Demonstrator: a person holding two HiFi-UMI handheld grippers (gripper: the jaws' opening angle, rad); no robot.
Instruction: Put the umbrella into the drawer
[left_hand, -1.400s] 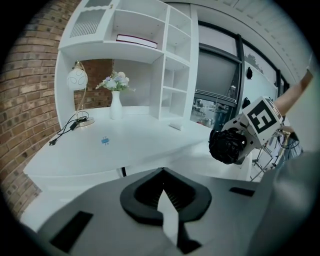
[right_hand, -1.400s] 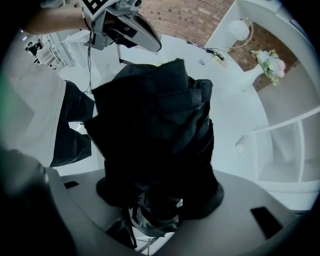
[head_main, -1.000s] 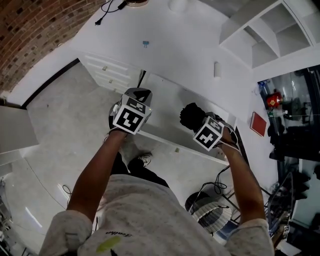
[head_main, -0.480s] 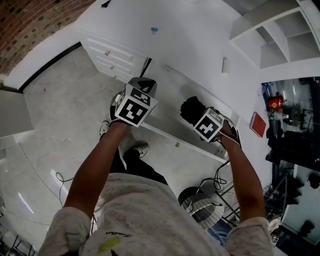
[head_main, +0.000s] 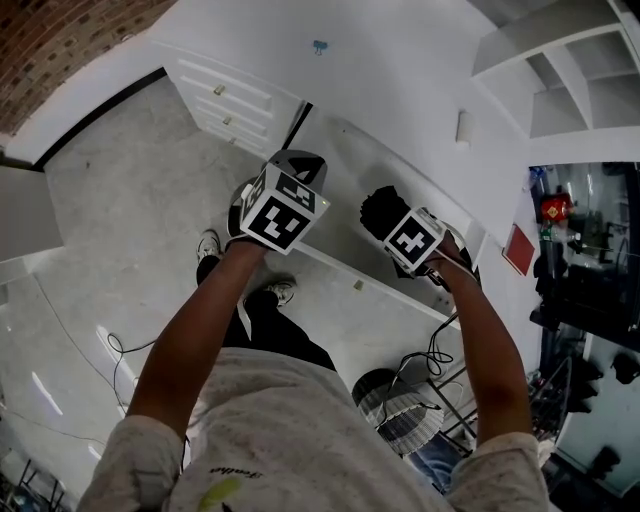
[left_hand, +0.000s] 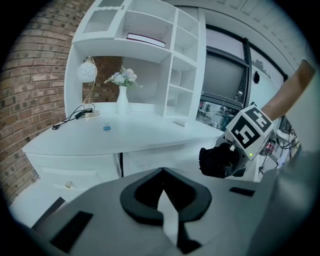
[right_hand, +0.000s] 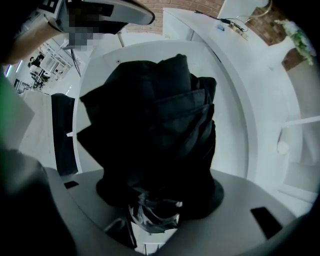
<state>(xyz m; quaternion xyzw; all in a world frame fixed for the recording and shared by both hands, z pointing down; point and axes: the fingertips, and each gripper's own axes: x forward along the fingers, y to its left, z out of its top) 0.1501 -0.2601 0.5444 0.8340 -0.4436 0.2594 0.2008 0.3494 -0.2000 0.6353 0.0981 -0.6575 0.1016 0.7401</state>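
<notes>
The left tongs are held out in front of the white worktop, near its edge. Their jaws are drawn together with only a thin sliver of light between them, and nothing sits in the gap. Far back on the worktop stand a lamp and a vase of flowers, with a small blue clip lying nearer the front.

Below the worktop's edge, the drawer stands pulled out, its front panel facing the person.

To the right, the right tongs are clamped on the umbrella. It is a folded black bundle gripped near its lower end, and its crumpled fabric juts out past the jaws. The umbrella hangs in the air, apparently just above the drawer's open box, though the head view is too small to be sure it clears the rim. The two tongs are side by side, near each other but apart.
</notes>
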